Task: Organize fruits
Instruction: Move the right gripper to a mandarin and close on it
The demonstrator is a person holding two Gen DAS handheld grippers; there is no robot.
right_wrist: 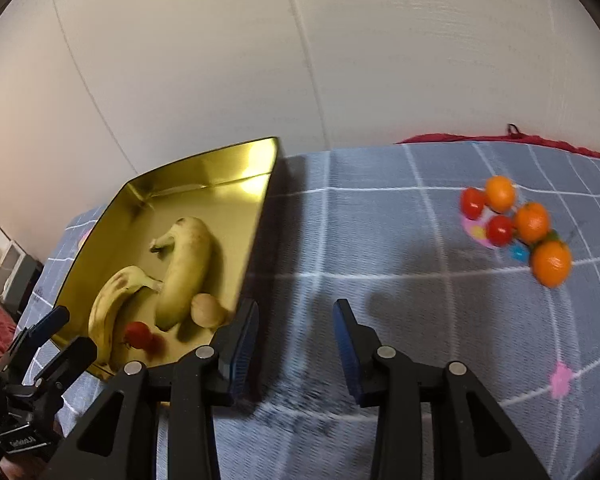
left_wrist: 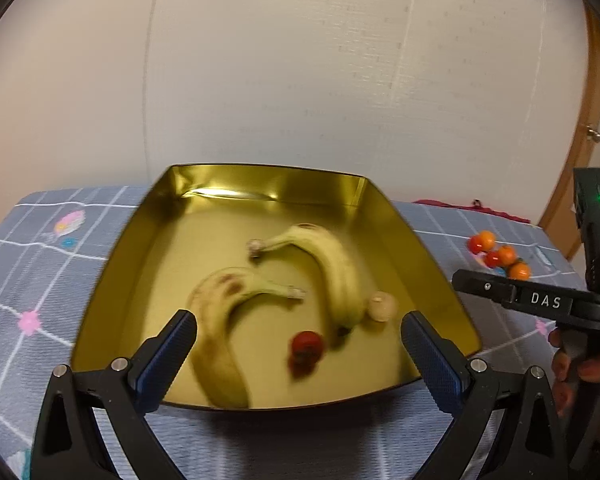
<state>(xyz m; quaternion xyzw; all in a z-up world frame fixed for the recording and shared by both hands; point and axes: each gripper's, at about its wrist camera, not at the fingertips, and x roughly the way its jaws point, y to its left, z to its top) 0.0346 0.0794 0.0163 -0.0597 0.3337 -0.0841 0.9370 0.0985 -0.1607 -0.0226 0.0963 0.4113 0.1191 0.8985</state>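
Observation:
A gold metal tray (left_wrist: 440, 276) (right_wrist: 204, 168) sits on the checked cloth. Inside lie two bananas (left_wrist: 332, 268) (right_wrist: 188, 264), a second banana (left_wrist: 216, 320) (right_wrist: 112, 304), a red tomato (left_wrist: 306, 346) (right_wrist: 140, 334) and a pale round fruit (left_wrist: 381, 306) (right_wrist: 206, 310). To the tray's right, a cluster of oranges (right_wrist: 532, 222) (left_wrist: 504, 256) and tomatoes (right_wrist: 473, 203) rests on the cloth. My left gripper (left_wrist: 298, 354) hangs open over the tray's near edge, empty. My right gripper (right_wrist: 296, 340) is open and empty above bare cloth, just right of the tray.
The grey-blue checked cloth (right_wrist: 380, 240) covers the surface up to a pale wall. A red fabric (right_wrist: 500, 140) lies along the far edge. The right gripper's body and a hand (left_wrist: 580, 364) show at the left wrist view's right side.

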